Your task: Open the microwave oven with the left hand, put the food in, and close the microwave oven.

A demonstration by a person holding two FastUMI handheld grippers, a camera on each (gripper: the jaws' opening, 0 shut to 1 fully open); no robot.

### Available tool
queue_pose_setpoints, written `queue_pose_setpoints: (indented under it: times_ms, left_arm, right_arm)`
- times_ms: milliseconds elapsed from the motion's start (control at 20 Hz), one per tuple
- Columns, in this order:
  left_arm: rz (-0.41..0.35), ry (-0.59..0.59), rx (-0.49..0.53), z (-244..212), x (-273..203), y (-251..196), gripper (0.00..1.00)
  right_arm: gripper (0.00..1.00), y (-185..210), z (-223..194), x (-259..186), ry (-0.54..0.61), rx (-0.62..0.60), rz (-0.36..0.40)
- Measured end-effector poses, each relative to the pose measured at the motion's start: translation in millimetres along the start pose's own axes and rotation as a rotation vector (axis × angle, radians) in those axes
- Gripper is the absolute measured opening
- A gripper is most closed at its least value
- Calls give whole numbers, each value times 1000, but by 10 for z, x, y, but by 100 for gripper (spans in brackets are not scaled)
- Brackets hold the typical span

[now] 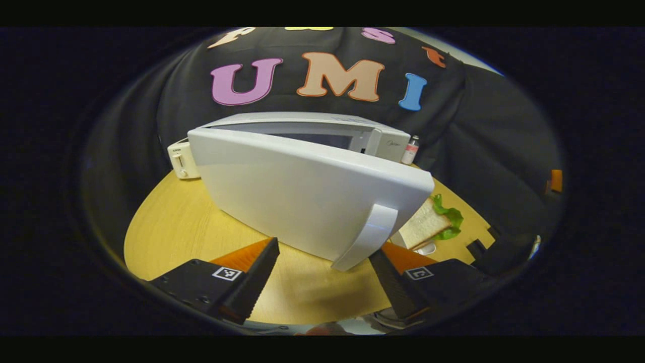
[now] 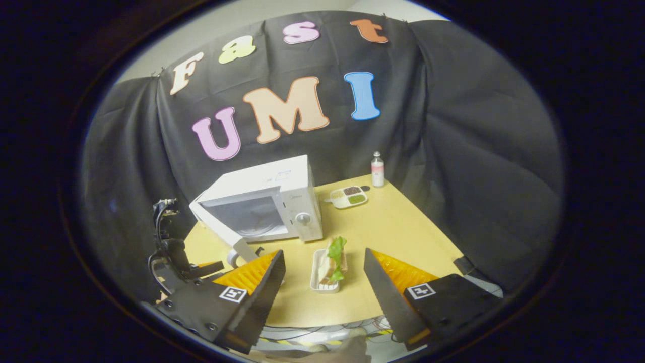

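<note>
The white microwave (image 2: 295, 201) stands at the back left of the wooden table (image 2: 403, 227), its door (image 1: 302, 196) swung wide open toward me. The door's handle (image 1: 365, 237) hangs between the fingers of my left gripper (image 1: 325, 254), which is open and not pressing on it. That same left gripper (image 2: 176, 262) appears beside the door's edge in the right gripper view. A sandwich with lettuce (image 2: 333, 259) lies in a small white tray (image 2: 322, 287) in front of the microwave. My right gripper (image 2: 323, 254) hovers open just short of it. The sandwich (image 1: 428, 224) peeks out behind the door.
A white toaster (image 1: 182, 159) sits left of the microwave. Behind and right of the microwave are a small bottle (image 2: 377, 170) and a divided dish of condiments (image 2: 348, 196). Black cloth walls close in the table on all sides.
</note>
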State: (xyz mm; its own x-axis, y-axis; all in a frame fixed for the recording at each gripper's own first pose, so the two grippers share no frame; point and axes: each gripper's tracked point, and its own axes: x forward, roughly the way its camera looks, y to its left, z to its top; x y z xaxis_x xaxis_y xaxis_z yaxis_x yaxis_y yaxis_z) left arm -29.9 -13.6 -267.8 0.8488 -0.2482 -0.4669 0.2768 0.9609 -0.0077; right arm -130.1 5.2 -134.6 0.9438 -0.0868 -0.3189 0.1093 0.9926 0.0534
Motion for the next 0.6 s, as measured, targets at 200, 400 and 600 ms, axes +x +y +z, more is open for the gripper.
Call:
queue_pose_setpoints:
  times_ms: [200,400,600]
  left_arm:
    - [12,6,-6,-140,-257,203,100]
    - [33,21,-57,-307,-546,472,100]
    - [91,23,-110,-443,-842,821,100]
  right_arm:
    - [92,113,-164,-191,7,-12,-26]
    - [99,198,-281,-269,18,-6,-29]
    - [92,233,-350,-314,25,-9,-25]
